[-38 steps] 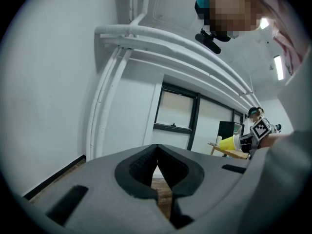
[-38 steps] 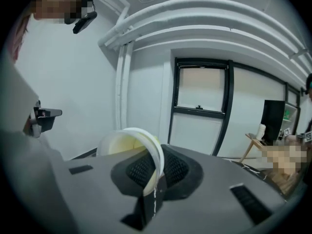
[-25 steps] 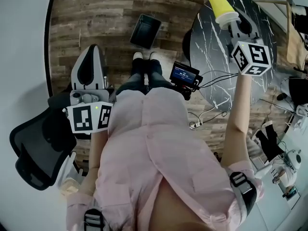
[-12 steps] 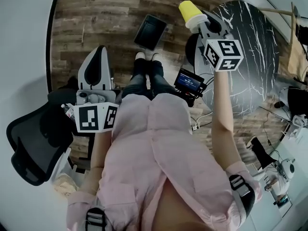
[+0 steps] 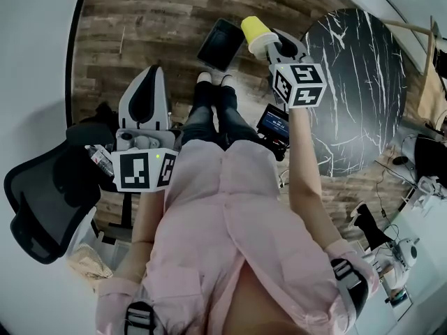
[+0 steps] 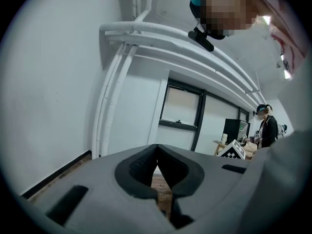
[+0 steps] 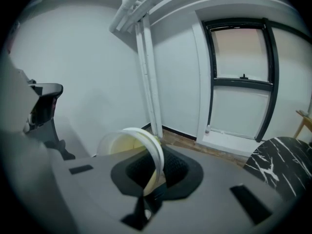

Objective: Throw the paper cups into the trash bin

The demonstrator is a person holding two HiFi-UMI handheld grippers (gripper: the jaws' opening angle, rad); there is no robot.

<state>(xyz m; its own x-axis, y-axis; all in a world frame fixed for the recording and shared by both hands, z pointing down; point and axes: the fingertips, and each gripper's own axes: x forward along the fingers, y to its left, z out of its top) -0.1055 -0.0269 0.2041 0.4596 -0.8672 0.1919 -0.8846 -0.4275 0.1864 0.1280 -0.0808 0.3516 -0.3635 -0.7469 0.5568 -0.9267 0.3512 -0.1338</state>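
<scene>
A yellow paper cup (image 5: pixel 254 33) with a white rim is held out over the wooden floor, just right of the black trash bin (image 5: pixel 219 44). My right gripper (image 5: pixel 270 45) is shut on it. In the right gripper view the cup (image 7: pixel 127 147) lies tilted, its white rim pinched between the jaws of the right gripper (image 7: pixel 155 173). My left gripper (image 5: pixel 144 102) hangs low at the left, near the person's legs. In the left gripper view the left gripper (image 6: pixel 157 161) is shut with nothing in it.
A round black marble table (image 5: pixel 360 75) stands to the right of the cup. A black office chair (image 5: pixel 38 201) is at the left. A small screen device (image 5: pixel 273 125) with cables hangs by the person's waist. A far-off person (image 6: pixel 265 128) stands in the room.
My right gripper has carried the yellow cup leftward, from above the marble table to over the floor beside the trash bin. The left gripper stays shut and low.
</scene>
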